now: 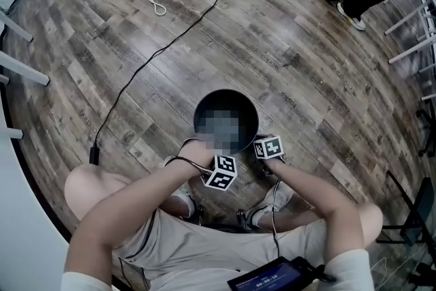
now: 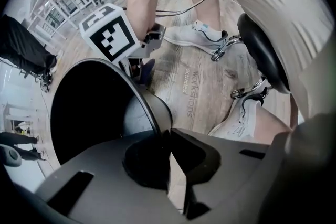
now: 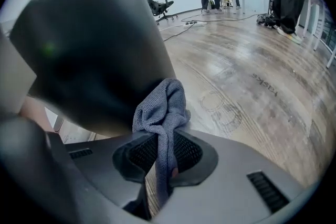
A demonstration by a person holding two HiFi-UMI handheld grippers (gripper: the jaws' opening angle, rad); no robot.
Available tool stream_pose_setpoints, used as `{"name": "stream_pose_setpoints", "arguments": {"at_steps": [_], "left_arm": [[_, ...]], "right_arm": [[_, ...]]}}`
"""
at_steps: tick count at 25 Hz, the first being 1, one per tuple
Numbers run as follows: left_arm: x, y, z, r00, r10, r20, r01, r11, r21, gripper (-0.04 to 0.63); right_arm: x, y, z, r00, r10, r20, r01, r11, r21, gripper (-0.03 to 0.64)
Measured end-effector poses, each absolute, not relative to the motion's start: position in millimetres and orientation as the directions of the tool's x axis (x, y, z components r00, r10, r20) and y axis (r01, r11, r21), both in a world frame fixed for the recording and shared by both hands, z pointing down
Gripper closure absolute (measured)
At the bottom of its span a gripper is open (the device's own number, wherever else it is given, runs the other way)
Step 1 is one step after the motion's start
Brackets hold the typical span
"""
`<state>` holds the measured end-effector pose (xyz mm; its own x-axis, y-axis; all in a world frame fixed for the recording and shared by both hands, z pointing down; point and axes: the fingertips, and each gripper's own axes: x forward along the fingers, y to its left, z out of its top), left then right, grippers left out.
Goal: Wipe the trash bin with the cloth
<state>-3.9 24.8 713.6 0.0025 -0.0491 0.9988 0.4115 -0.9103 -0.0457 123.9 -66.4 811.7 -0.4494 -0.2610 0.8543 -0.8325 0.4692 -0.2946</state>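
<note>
Presently in hand: the wipe looks about to begin. The bin is braced and the cloth is at its outer wall, but I can't tell whether any of the surface has been wiped.
Trash bin (image 1: 235,100): black, round and upright on the wooden floor (image 1: 306,65). It stands between the person's shoes, well away from the floor's left edge where it meets the wall.
Left gripper (image 2: 169,155): it points down over the near rim with its jaws pressed together on the bin's thin wall, one jaw inside and one outside. I take this as the steadying hold.
Right gripper (image 3: 163,160): its jaws pinch a grey cloth (image 3: 163,105). The cloth bunches up above the jaws, and a strip of it hangs down through them.
Cloth against bin: in the right gripper view the bunched end sits just beside the bin's dark outer side, on the right part of the wall. It is either touching or a hair off, and I can't tell which.
Next move calls for: pressing the bunch flat onto the wall and dragging it along the curve, while the left hold stops the light bin turning or tipping.
Watch for: the cloth is caught by a narrow fold, so a hard drag could pull it out of the jaws. A bare jaw could also scrape the plastic if the bunch rolls aside.
Left to do: probably the rest of the outer wall and the rim.
</note>
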Motion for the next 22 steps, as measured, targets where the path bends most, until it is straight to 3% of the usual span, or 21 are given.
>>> {"name": "stream_pose_setpoints", "arguments": {"at_steps": [6,13,18,22], "left_arm": [[7.5,20.7,712.7,0.022,-0.066,0.998,0.347,-0.935,-0.069,0.567],[13.4,20.3,711.2,0.059,-0.083,0.995,0.338,-0.936,-0.098,0.561],[1.6,18.9,706.2,0.053,-0.042,0.998,0.341,-0.938,-0.058,0.451],[-14.7,14.8,705.8,0.004,-0.074,0.997,0.414,-0.908,-0.069,0.433]], "right_arm": [[125.0,-61.3,865.7,-0.450,-0.200,0.871,-0.854,0.380,-0.354,0.552],[136.3,-55.3,846.9,-0.434,-0.184,0.882,-0.877,0.310,-0.366,0.552],[141.7,-49.2,783.6,-0.448,-0.179,0.876,-0.840,0.421,-0.343,0.552],[146.1,-38.1,723.4,-0.478,-0.205,0.854,-0.820,0.453,-0.350,0.552]]}}
